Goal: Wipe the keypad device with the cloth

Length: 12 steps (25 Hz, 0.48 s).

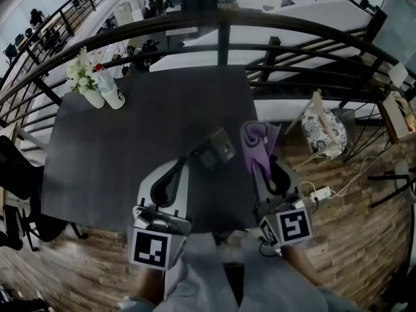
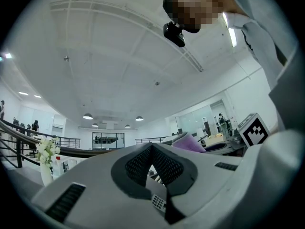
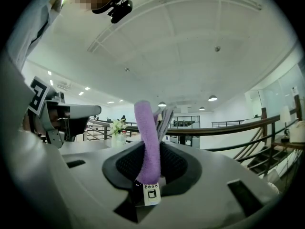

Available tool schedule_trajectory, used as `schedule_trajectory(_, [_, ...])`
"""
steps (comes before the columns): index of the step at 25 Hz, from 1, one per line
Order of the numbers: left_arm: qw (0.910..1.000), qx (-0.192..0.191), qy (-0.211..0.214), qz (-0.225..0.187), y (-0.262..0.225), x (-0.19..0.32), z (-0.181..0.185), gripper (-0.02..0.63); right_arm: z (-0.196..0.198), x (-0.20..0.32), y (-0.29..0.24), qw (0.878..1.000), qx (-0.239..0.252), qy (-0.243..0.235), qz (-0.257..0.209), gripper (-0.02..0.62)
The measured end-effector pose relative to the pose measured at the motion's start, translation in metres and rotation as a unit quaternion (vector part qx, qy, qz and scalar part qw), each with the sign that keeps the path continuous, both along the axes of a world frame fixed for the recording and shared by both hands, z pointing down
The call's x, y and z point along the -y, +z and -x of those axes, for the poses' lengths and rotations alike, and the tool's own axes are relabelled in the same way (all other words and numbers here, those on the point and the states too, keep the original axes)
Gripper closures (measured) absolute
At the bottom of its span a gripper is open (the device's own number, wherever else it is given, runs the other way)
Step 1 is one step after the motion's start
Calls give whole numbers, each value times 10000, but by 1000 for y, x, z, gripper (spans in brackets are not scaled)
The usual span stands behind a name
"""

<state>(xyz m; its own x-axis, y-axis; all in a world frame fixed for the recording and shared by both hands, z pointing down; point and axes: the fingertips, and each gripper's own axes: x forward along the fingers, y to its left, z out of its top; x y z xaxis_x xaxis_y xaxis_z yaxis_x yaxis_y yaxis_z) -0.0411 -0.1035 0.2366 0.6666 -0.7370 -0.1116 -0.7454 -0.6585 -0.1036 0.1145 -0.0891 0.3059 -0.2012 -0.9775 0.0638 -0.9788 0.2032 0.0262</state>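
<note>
The keypad device (image 1: pixel 218 147), a small dark handset with grey keys, is over the near part of the dark table (image 1: pixel 117 155). My left gripper (image 1: pixel 184 162) reaches its left end and is shut on it. In the left gripper view the jaws meet at the tips (image 2: pixel 151 146), and a strip of the keypad (image 2: pixel 158 202) shows low in the gap. My right gripper (image 1: pixel 264 169) is shut on a purple cloth (image 1: pixel 255 143), just right of the device. The cloth (image 3: pixel 147 137) stands up between the right gripper's (image 3: pixel 152 151) pads, with a white tag (image 3: pixel 151 193) below. Both grippers tilt upward.
A vase of white flowers (image 1: pixel 83 78) and a bottle (image 1: pixel 113 91) stand at the table's far left corner. A black railing (image 1: pixel 279 28) curves behind the table. To the right are a chair with a patterned bag (image 1: pixel 323 130) and a power strip (image 1: pixel 318 192) on the wooden floor.
</note>
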Motion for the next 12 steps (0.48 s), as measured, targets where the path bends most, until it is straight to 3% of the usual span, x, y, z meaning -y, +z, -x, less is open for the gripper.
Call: schedule_trajectory(12, [10000, -41, 81, -24, -1, -2, -10, 594, -8, -1, 3, 9999, -117, 87, 2, 499])
